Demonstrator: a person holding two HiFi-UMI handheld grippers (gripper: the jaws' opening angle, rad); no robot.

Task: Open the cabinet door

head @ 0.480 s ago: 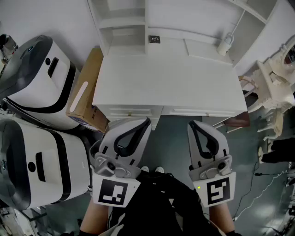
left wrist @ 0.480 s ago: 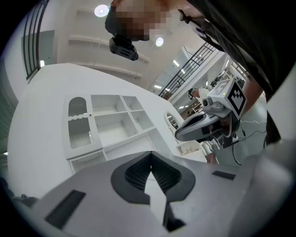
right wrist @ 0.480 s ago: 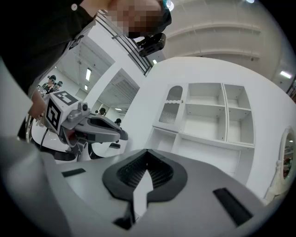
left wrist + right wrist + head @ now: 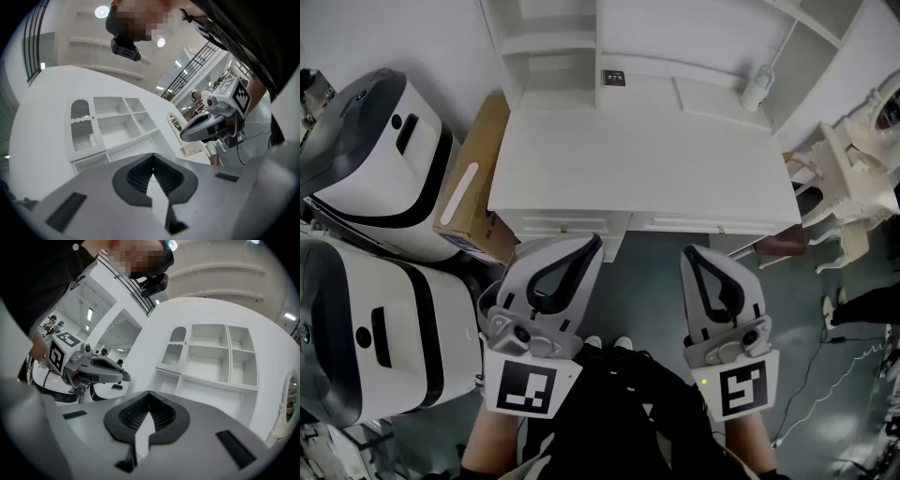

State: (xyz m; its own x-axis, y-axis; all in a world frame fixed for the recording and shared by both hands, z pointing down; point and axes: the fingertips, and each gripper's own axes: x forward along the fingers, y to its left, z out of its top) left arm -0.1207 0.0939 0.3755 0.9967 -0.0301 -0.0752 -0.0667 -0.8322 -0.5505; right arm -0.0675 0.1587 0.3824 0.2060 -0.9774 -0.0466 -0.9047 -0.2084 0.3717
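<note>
Here, I hold the left hand-held gripper (image 4: pixel 594 244) and right hand-held gripper (image 4: pixel 690 253) level, jaws pressed together and empty, near the white surface (image 4: pixel 647 169) under the cabinet (image 4: pixel 546 45).

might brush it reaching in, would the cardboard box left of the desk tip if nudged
Probably not far: the cardboard box sits in the narrow gap between the white desk and a white machine, leaving little room to fall. Its flat, uncrushed faces suggest it is stiff and would shift rather than buckle.
</note>
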